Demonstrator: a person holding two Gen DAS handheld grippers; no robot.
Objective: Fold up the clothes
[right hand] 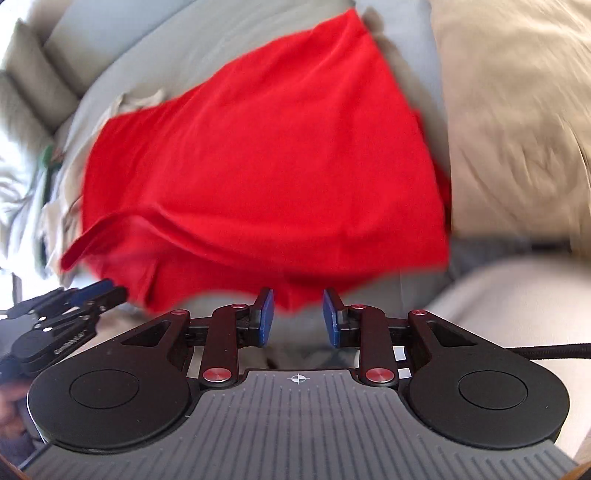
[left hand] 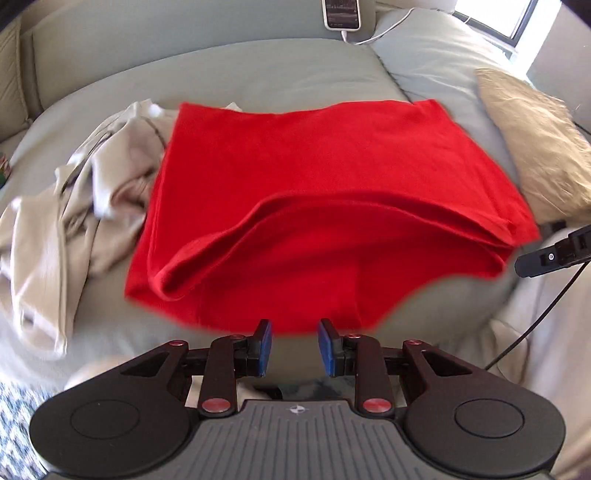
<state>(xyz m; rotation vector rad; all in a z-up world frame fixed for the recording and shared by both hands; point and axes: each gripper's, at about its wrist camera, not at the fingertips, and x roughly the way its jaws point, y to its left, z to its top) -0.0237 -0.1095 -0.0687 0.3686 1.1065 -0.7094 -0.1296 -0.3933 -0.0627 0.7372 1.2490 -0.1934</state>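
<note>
A red garment [left hand: 295, 192] lies folded over on the grey-green sofa cushion [left hand: 258, 70], its upper layer ending in a rumpled edge near the front. It also shows in the right wrist view [right hand: 266, 155]. My left gripper [left hand: 294, 347] is open and empty, just in front of the garment's near hem. My right gripper [right hand: 298, 317] is open and empty, just in front of the same hem. The right gripper's tip shows at the right of the left wrist view [left hand: 554, 254]. The left gripper shows at the lower left of the right wrist view [right hand: 70, 310].
A crumpled beige garment [left hand: 85, 206] lies left of the red one. A tan pillow [left hand: 539, 147] sits at the right. A phone [left hand: 341, 13] with a white cable rests on the sofa back. A black cable [left hand: 535, 325] hangs at the right.
</note>
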